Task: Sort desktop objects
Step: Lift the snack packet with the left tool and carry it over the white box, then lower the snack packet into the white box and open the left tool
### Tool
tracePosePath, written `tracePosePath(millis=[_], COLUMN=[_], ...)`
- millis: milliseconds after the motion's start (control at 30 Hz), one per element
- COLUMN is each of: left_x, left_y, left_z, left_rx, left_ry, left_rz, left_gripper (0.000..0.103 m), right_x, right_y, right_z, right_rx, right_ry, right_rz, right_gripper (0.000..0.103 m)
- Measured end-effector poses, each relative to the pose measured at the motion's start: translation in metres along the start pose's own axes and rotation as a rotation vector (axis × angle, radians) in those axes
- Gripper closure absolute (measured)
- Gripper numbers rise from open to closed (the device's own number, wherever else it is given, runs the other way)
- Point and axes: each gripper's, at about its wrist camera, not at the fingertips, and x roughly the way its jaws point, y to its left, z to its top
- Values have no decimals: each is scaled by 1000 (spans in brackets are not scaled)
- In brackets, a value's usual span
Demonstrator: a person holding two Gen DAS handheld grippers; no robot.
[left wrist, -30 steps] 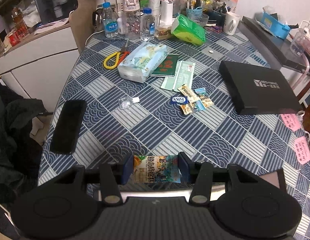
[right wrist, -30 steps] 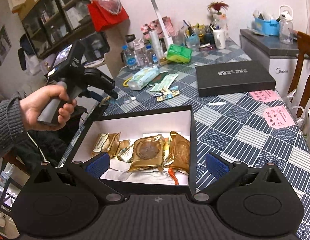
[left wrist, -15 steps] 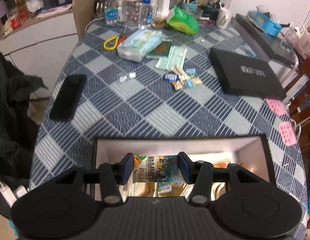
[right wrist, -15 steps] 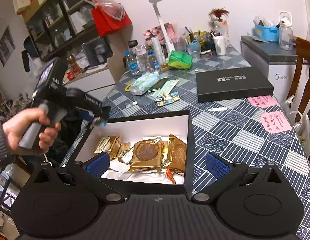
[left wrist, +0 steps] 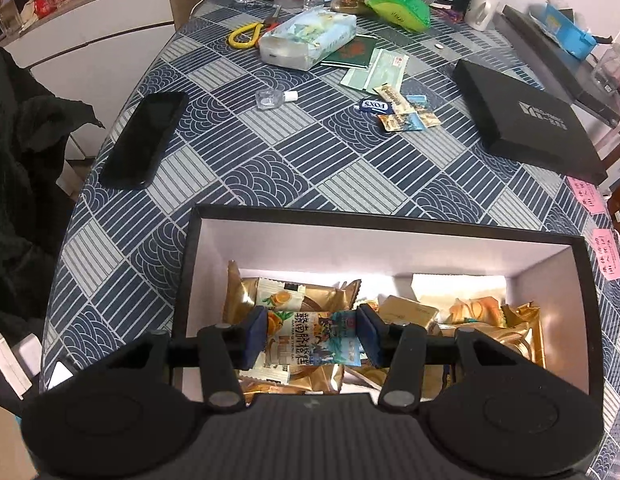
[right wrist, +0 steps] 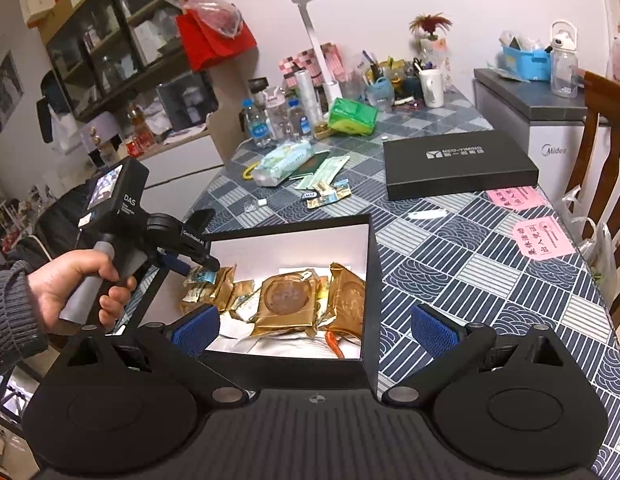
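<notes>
My left gripper (left wrist: 312, 338) is clamped on a colourful snack packet (left wrist: 310, 340), blue pads pressing both short edges; packet sits just inside the open black box (left wrist: 386, 226) at its near-left part, above the gold-wrapped pastries (left wrist: 293, 296) already lying in there; can't tell if it touches them; in the right wrist view the same gripper (right wrist: 197, 270) shows dipping over the box's left wall, a hand (right wrist: 75, 284) in a grey knit sleeve on its handle; my right gripper (right wrist: 314, 326) has its jaws spread wide, nothing between the pads, hovering at the near edge of the box (right wrist: 372, 280); big gold mooncake pack (right wrist: 285, 300) in the middle of the box; on the patterned tablecloth (left wrist: 293, 152) far of the box: small cluster of loose sachets (left wrist: 402, 110) right of centre, a tiny clear bottle (left wrist: 271, 98) just left of them, black phone (left wrist: 143, 140) at the far left edge, tissue pack (left wrist: 305, 38) with yellow-handled scissors (left wrist: 249, 34) beside it, flat black lid (left wrist: 526, 120) at right; pink notes (left wrist: 608, 254) by the right table edge.
</notes>
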Motion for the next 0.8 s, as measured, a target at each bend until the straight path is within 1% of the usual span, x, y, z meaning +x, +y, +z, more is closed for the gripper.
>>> tracePosePath(millis=[267, 333, 367, 567, 633, 700, 767, 800], left_x=[11, 12, 12, 6, 1, -6, -14, -19], left_y=[3, 5, 6, 12, 14, 15, 13, 12], left_z=[0, 0, 0, 1, 2, 2, 1, 0], left_rx=[-6, -13, -16, -25, -31, -32, -32, -32], left_ry=[4, 2, -1, -28, -38, -50, -63, -72], left_rz=[6, 3, 5, 10, 7, 1, -5, -11], left_gripper=[44, 42, 39, 32, 32, 29, 24, 23], right_x=[5, 7, 7, 13, 16, 18, 20, 21], right_y=[1, 3, 3, 6, 6, 6, 7, 7], right_z=[1, 2, 2, 5, 6, 7, 7, 8], right_rx=[10, 6, 4, -5, -7, -9, -12, -14], right_ry=[11, 13, 15, 25, 27, 29, 32, 34], right_rz=[-8, -7, -6, 0, 2, 4, 6, 8], right_gripper=[0, 0, 0, 0, 0, 0, 0, 0])
